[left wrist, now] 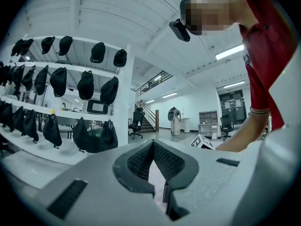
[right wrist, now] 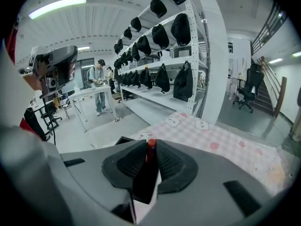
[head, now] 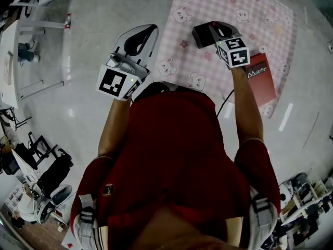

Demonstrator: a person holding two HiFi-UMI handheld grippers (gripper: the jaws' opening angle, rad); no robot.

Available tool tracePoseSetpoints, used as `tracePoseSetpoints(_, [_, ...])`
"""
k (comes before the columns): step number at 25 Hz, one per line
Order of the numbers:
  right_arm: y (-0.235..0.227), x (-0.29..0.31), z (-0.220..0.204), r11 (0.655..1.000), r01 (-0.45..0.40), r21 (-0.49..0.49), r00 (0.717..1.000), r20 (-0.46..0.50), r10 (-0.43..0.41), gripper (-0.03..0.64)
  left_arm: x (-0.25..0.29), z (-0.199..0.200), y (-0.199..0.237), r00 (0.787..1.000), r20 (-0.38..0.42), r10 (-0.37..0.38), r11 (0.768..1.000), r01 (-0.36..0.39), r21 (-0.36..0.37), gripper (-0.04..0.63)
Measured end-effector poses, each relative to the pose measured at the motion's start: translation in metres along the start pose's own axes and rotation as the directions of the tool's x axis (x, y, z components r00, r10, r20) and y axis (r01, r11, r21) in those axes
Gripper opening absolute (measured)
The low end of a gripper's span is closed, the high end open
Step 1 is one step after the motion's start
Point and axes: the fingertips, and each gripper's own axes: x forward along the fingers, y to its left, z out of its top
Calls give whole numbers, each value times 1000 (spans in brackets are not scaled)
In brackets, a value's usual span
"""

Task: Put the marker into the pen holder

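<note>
Right gripper view shows the right gripper [right wrist: 150,144] with its black ribbed pads [right wrist: 127,166] pressed against a marker with a dark barrel and a red tip [right wrist: 146,171]. The marker stands lengthwise in the slot between the pads, its red end poking out at their tips. Beyond it lies a pink checked cloth printed with white bears [right wrist: 211,138], spread on a pale glossy floor [right wrist: 99,131]. Head view places this gripper above the cloth, near a flat red box with white lettering [head: 263,77]. The left gripper [left wrist: 152,144] hangs just beside the cloth's left edge, jaw tips meeting, nothing between them.
</note>
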Motion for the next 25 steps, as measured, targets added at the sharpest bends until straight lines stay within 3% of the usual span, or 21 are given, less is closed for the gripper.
tracePoseSetpoints(8, [-6, -2, 1, 1000, 26, -3, 1000, 7, -26, 127, -1, 0, -1, 1000, 0, -15, 1000, 15, 2, 6])
tracePoseSetpoints(15, [-8, -17, 13, 998, 61, -11, 996, 69, -60, 150, 0, 1, -3, 999, 6, -37, 999, 37, 1, 6])
tracePoseSetpoints(19, [-6, -32, 26, 996, 82, -16, 989, 127, -80, 141, 3, 1, -8, 998, 11, -64, 998, 64, 1, 6])
tracePoseSetpoints(25, [5, -64, 55, 993, 115, 15, 963, 244, -115, 47, 9, 2, -15, 993, 21, -112, 994, 112, 2, 6])
